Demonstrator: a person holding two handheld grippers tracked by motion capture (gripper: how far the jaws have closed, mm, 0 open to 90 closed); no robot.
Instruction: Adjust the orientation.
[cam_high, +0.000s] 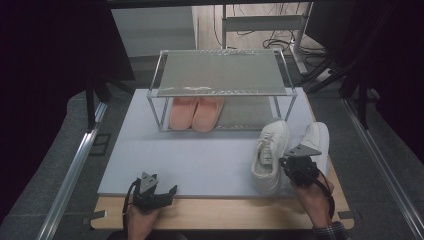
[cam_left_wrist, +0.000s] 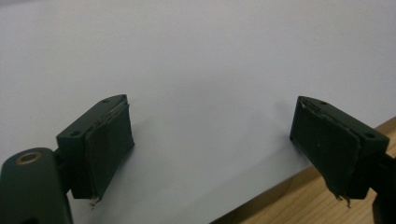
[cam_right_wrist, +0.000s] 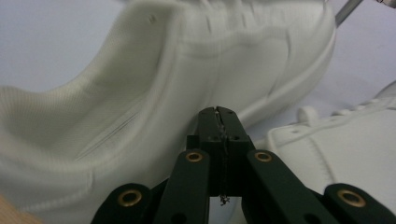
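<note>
A white sneaker (cam_high: 270, 152) lies on the white board (cam_high: 200, 155) at the right, toe pointing away, with its twin (cam_high: 317, 137) just to its right. My right gripper (cam_high: 286, 163) sits between the two. In the right gripper view the jaws of that gripper (cam_right_wrist: 219, 113) are pressed together with nothing seen between them, their tips against the outer side of the larger-looking sneaker (cam_right_wrist: 163, 84); the other sneaker (cam_right_wrist: 355, 140) lies at the right. My left gripper (cam_high: 167, 195) rests at the board's front edge, open (cam_left_wrist: 210, 140) over bare board.
A two-tier metal shoe rack (cam_high: 220, 72) stands at the back of the board, with a pair of pink slippers (cam_high: 196, 112) on its lower shelf. The wooden table (cam_high: 225, 212) shows along the front. Metal rails run down both sides.
</note>
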